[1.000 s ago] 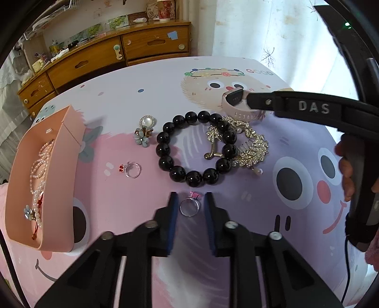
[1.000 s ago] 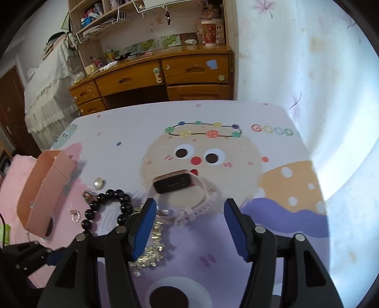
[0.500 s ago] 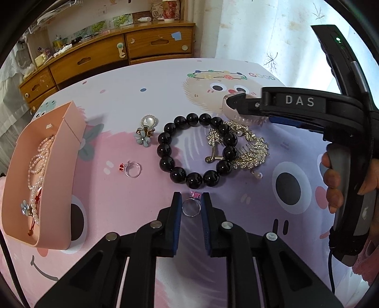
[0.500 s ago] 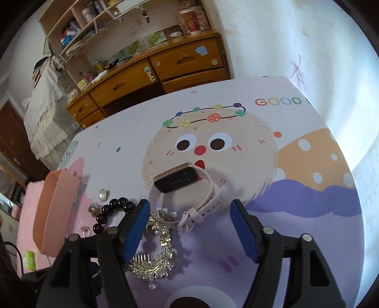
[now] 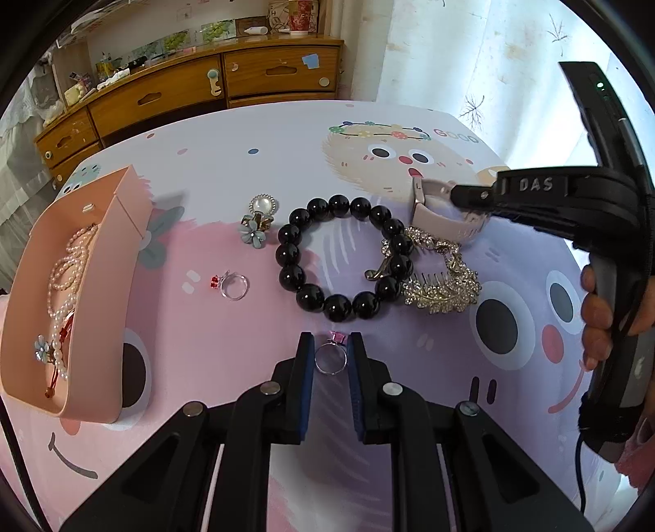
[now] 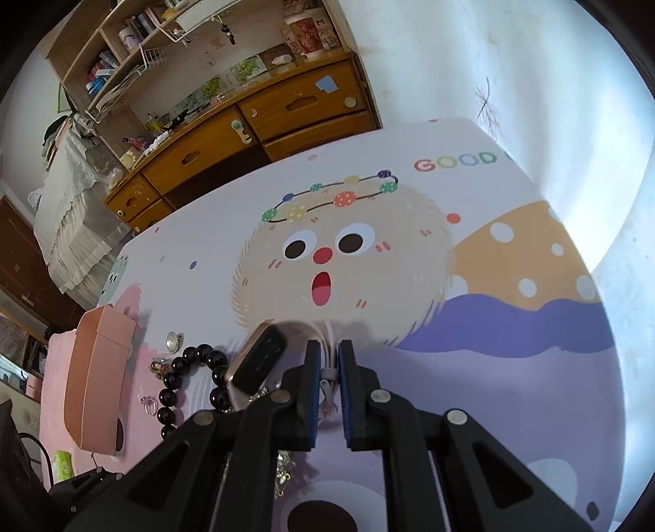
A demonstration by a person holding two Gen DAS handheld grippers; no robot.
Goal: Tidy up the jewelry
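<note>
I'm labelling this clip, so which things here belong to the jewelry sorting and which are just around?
Job: left gripper around pink-stone ring; right gripper shut on watch strap; black bead bracelet; red-stone ring; hair comb; pink box.
Around: wooden drawers; cup.

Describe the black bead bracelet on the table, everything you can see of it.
The black bead bracelet is a closed loop of large, round, glossy black beads, all alike, lying flat on the printed tablecloth. It sits mid-table, beyond the left gripper and clear of it. Its right side overlaps a gold rhinestone hair comb, and a small gold charm lies inside the loop by those beads. The pink watch strap lies just past its far right beads. Neither gripper touches it.
</note>
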